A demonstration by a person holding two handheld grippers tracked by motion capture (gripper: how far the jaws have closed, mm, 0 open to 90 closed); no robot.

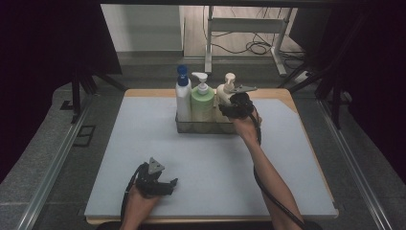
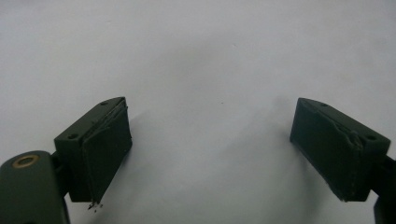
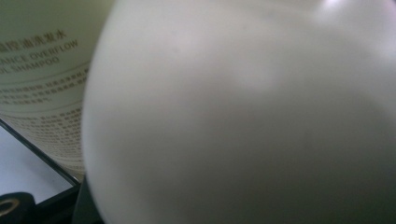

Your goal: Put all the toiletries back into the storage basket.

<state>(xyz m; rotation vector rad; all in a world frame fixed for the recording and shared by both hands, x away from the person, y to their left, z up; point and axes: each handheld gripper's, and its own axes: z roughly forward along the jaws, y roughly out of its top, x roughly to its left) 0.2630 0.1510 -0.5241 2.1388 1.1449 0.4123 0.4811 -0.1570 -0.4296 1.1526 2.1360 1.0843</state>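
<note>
- A pale grey mat is seen covering the table (image 1: 143, 143), with a dark floor, cables and a metal frame lying beyond its far edge.
- Nearest the person, the left hand-held gripper (image 1: 165, 184) is rested on the mat at the near left; in the left gripper view its jaws are stood wide apart with nothing between them but bare mat.
- Farther on, a metal tray (image 1: 203, 127) is set at the middle of the table's far half, and three bottles are stood upright in it: a white bottle with a blue cap (image 1: 183, 96) at the left, a green pump bottle (image 1: 202, 100) in the middle and a cream pump bottle (image 1: 223, 93) at the right.
- The right hand-held gripper (image 1: 234, 108) is held right at the cream pump bottle; in the right gripper view the bottle's rounded body (image 3: 243, 116) is pressed up close to the camera, and whether the jaws are clamped on it cannot be told.
- All three bottles are judged to be seated in the tray, so the work is taken to be either just starting a removal or just finishing a placement of the cream one.
</note>
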